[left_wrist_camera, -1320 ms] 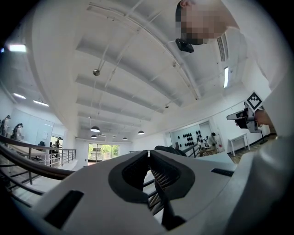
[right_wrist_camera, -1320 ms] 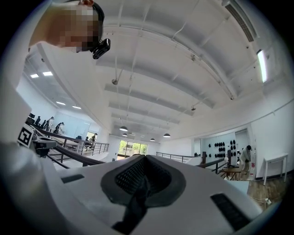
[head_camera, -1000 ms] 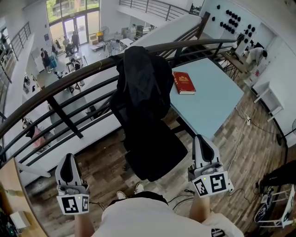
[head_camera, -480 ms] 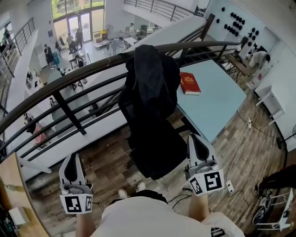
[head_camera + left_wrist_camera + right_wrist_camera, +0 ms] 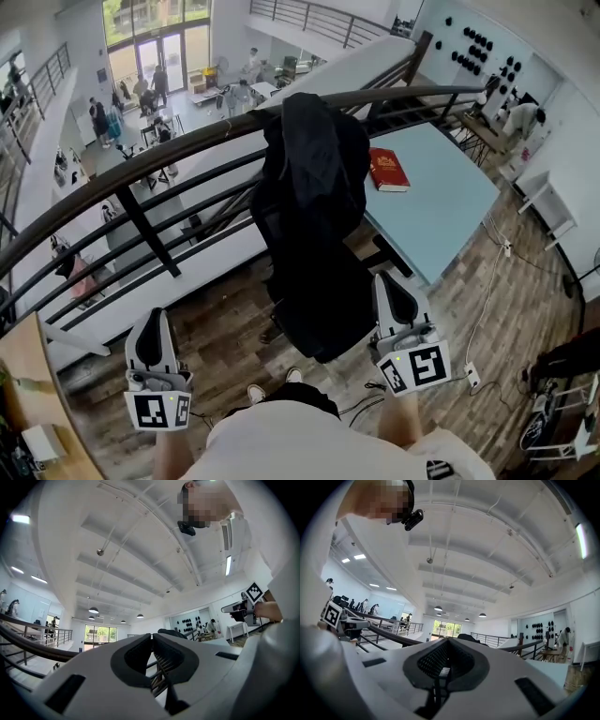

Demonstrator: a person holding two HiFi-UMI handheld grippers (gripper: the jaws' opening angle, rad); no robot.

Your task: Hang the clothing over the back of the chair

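Note:
A black garment [image 5: 314,164] hangs draped over the back of a black office chair [image 5: 323,305], which stands by the railing. The garment also shows as a dark hump beyond the jaws: garment [image 5: 171,632], garment [image 5: 467,638]. My left gripper [image 5: 153,317] is low at the left, well apart from the chair, jaws shut with nothing in them. My right gripper [image 5: 386,279] is by the seat's right edge in the picture, shut and holding nothing. The closed tips show on the left gripper [image 5: 152,636] and the right gripper [image 5: 447,641].
A dark curved railing [image 5: 178,141] runs behind the chair, with a lower floor and people beyond it. A light blue table [image 5: 445,202] with a red book [image 5: 387,169] stands to the right. Cables and a power strip [image 5: 472,375] lie on the wooden floor.
The chair has come a little nearer and to the right in the view. Both grippers shifted slightly inward, the right one up beside the seat. Both stay shut; the garment has not moved.

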